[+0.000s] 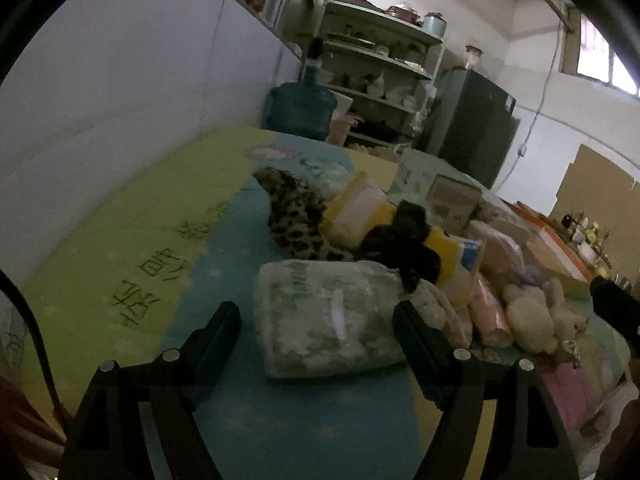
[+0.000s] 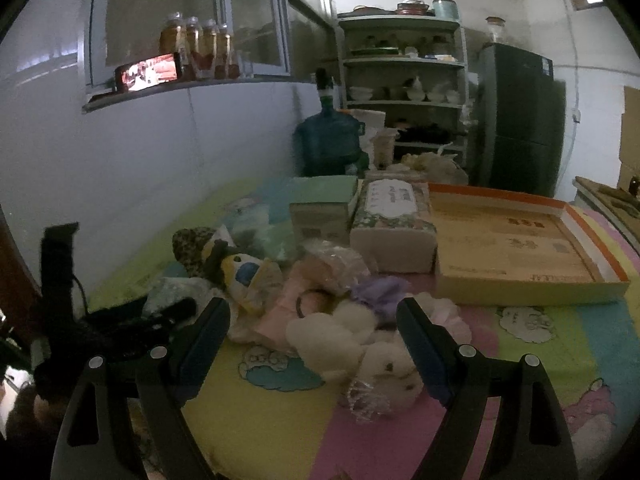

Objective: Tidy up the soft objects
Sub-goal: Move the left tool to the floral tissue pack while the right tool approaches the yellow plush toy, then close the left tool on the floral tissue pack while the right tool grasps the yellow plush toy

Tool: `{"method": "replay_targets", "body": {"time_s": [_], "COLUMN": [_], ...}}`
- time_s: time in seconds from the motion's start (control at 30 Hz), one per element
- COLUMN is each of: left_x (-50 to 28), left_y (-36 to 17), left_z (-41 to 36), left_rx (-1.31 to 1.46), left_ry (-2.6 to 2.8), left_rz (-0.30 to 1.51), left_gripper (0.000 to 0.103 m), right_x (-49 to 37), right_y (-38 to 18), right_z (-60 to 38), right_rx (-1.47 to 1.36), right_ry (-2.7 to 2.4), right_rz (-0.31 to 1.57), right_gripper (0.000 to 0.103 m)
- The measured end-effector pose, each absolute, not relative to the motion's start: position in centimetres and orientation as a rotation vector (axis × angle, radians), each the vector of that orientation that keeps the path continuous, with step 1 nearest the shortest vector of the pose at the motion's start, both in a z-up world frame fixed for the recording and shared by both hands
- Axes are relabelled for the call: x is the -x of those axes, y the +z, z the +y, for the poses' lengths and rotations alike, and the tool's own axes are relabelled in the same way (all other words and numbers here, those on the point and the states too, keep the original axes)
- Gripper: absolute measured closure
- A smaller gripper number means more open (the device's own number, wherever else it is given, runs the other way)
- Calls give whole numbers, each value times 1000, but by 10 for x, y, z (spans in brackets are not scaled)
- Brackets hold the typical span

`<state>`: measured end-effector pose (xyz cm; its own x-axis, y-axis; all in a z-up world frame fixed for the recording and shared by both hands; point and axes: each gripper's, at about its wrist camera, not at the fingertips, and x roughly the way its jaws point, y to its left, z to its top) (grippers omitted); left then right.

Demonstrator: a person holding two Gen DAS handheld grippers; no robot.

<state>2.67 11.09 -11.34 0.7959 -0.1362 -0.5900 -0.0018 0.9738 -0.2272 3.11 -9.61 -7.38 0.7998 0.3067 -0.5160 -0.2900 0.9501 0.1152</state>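
A heap of soft things lies on the colourful mat point(image 1: 120, 248). In the left wrist view a white-green soft pack point(image 1: 328, 316) lies just ahead of my open, empty left gripper point(image 1: 316, 320), between its fingers. Behind it lie a leopard-print cloth point(image 1: 296, 216), a black cloth point(image 1: 404, 236) and yellow packs point(image 1: 360, 216). In the right wrist view my right gripper point(image 2: 312, 316) is open and empty over white plush toys point(image 2: 348, 344). A purple fluffy thing point(image 2: 380, 292) and a pink pack point(image 2: 280, 312) lie beside them. The left gripper shows as a dark shape at far left point(image 2: 120, 328).
An open cardboard box point(image 2: 516, 248) lies at the right of the mat. A tissue pack point(image 2: 392, 220) and a green box point(image 2: 324, 208) stand behind the heap. A blue water jug point(image 2: 328, 144), shelves point(image 2: 404, 80) and a dark fridge point(image 2: 520, 120) stand beyond. A wall runs along the left.
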Motion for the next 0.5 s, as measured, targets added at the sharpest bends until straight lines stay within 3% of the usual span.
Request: {"method": "replay_targets", "body": {"time_s": [0.1, 0.2, 0.43, 0.5], "left_x": [-29, -26, -11, -6], "left_y": [-113, -110, -101, -96], "left_z": [103, 102, 119, 123], "left_rx": [218, 222, 258, 253], "left_ry": [-135, -143, -101, -86], "left_rz": [651, 639, 592, 574], "left_gripper": [50, 61, 66, 66], "right_x": [-36, -47, -87, -95], "right_y": [-71, -68, -61, -61], "right_z": [-94, -90, -61, -46], "right_rx": [-38, -57, 10, 83], "right_ry": [413, 553, 692, 700], "right_rz": [562, 568, 646, 662], "right_gripper": [17, 17, 19, 34]}}
